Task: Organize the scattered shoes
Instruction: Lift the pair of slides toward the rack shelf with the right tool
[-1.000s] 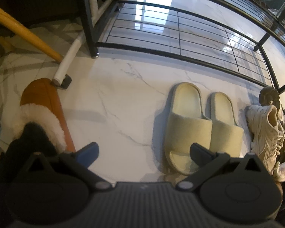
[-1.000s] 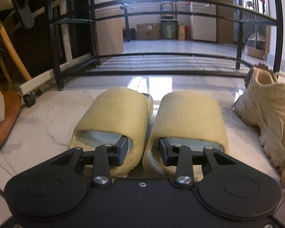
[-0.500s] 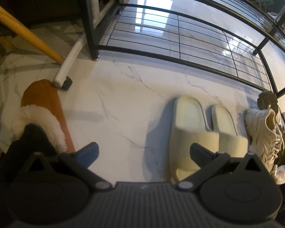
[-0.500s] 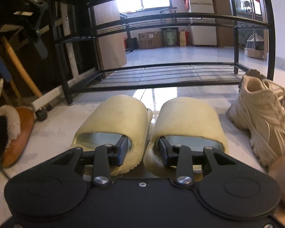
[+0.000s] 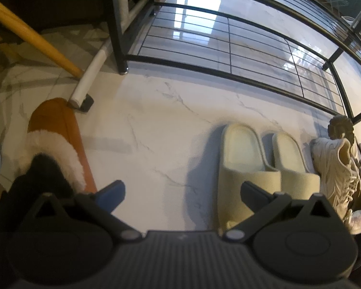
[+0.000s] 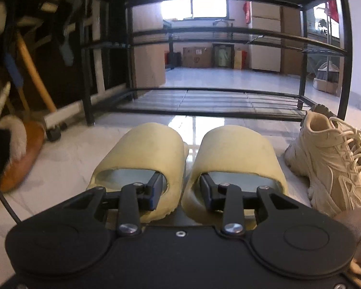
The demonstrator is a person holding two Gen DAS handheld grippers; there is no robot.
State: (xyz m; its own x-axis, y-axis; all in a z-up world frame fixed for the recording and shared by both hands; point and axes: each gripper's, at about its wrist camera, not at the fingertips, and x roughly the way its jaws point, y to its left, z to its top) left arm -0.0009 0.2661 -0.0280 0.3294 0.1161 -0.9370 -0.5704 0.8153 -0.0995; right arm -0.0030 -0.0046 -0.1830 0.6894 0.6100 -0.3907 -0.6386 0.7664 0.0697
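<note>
The right gripper (image 6: 180,190) clamps both yellow slides (image 6: 142,159) together, lifting them toward the rack's bottom shelf (image 6: 204,98); left gripper (image 5: 183,192) hangs open.

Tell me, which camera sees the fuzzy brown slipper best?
The left wrist view: the brown slipper lies whole enough to show its orange-brown toe and white fur. The right wrist view catches only a blurred piece at its left edge.

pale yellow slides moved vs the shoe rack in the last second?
Yes. In the left wrist view the pale yellow slides, pinched together by the right gripper, have pulled back from the shoe rack's bottom rail, towards the camera.
</note>
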